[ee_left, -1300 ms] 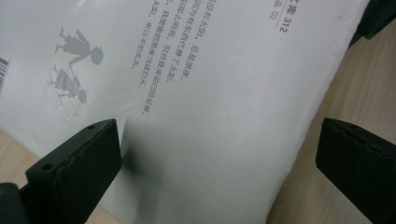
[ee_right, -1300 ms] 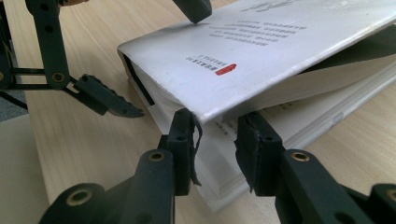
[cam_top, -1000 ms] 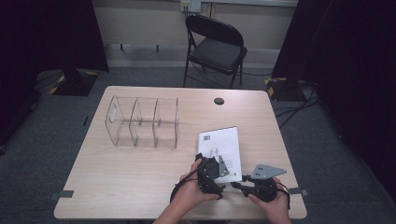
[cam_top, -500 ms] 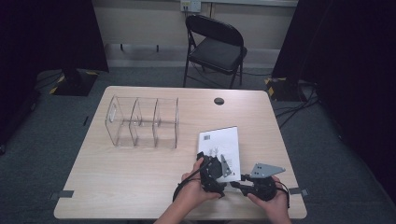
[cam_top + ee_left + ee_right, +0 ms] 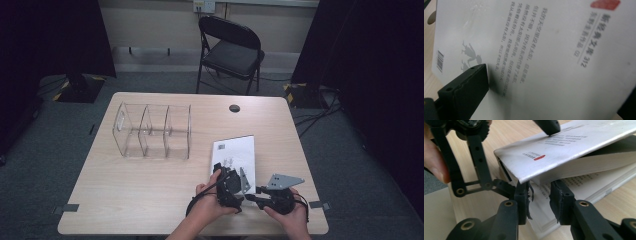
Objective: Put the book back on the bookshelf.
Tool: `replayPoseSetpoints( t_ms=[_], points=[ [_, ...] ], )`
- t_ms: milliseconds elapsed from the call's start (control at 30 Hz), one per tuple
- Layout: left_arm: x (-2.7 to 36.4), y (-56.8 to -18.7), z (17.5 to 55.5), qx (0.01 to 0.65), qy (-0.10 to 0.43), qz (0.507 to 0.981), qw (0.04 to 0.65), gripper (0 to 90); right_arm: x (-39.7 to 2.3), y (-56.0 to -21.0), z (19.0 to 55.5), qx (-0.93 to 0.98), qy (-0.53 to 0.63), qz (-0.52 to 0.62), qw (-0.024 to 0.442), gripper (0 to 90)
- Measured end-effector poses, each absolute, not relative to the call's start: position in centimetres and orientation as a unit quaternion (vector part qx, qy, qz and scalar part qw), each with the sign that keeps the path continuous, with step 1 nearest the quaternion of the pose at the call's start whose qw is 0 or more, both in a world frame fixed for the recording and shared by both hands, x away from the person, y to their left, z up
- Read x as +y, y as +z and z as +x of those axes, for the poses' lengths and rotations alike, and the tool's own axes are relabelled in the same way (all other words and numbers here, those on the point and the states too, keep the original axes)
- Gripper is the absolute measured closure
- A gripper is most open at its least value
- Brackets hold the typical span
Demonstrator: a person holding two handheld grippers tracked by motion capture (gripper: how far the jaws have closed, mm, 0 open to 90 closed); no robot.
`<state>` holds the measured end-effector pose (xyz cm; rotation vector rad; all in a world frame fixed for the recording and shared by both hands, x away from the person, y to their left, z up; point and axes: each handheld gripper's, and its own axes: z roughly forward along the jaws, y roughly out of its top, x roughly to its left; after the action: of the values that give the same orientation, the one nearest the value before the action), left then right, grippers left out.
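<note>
Where views fall short: the high view has both hands crowded at the lower middle of the frame, so the jaws are too small to read there.
Book: a white paperback book lies right of centre on the table, its near end under the grippers; its glossy cover is lifted off the page block.
Left gripper: the left gripper has one black jaw pressed flat on the cover beside the barcode; the other jaw is hidden, though the right gripper view shows it under the cover, clamping it.
Right gripper: the right gripper has its jaws nearly closed, a narrow gap between ridged pads, nothing visibly pinched, at the book's near corner.
Organizer: a clear plastic three-compartment organizer stands at the upper left of the table.
Surface: a pale wood-grain table.
Room: grey carpet, a black folding chair beyond the table.
</note>
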<state>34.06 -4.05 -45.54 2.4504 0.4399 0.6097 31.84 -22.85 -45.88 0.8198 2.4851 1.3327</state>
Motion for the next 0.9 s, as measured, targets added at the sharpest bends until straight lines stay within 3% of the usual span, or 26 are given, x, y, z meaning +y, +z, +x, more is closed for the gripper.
replayPoseSetpoints(
  t_ms=[200,300,900],
  points=[
    [-4.0,-45.8,34.2,0.159,0.25,0.915,0.275,1.1,-22.2,-45.9,31.7,0.847,0.446,0.271,0.1,69.3],
    [-3.7,-45.6,34.2,0.159,0.254,0.913,0.276,12.1,-22.2,-46.1,31.7,0.849,0.443,0.271,0.098,69.3],
    [-3.8,-45.0,34.1,0.148,0.233,0.925,0.26,16.3,-22.9,-47.7,33.0,0.849,0.418,0.297,0.126,62.5]
  ],
)
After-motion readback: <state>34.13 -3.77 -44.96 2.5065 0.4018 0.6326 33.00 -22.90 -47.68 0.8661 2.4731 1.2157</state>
